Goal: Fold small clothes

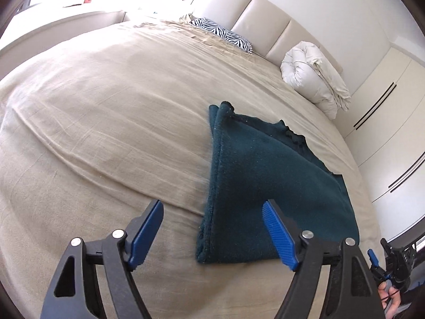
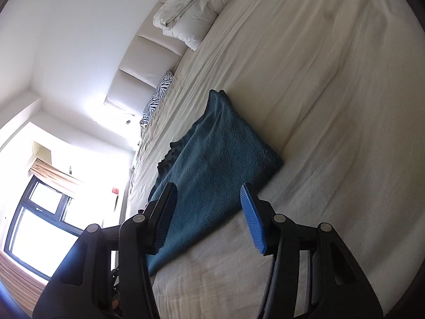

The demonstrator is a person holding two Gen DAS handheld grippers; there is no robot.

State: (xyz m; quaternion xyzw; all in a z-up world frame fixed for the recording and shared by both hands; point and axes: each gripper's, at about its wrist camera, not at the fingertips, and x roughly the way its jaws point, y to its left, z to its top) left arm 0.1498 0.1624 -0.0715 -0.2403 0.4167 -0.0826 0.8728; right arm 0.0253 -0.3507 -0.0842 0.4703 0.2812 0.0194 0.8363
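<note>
A dark teal fleece garment [image 1: 265,186] lies folded flat on the beige bed sheet [image 1: 106,133], its frilled edge at the far side. My left gripper [image 1: 213,204] hovers over the garment's near left corner, blue pads wide apart and nothing pinched between them. The right gripper [image 1: 374,260] shows at the lower right edge, held by a hand [image 1: 387,295]. In the right wrist view the same garment [image 2: 217,159] stretches away from my right gripper [image 2: 209,186], which stands open above its near end; neither pad presses the cloth.
A rolled white duvet [image 1: 310,77] and a zebra-print pillow [image 1: 223,33] rest against the padded headboard [image 1: 265,18]. Wardrobe doors [image 1: 385,106] stand past the bed's right edge. A bright window [image 2: 39,212] fills the lower left of the right wrist view.
</note>
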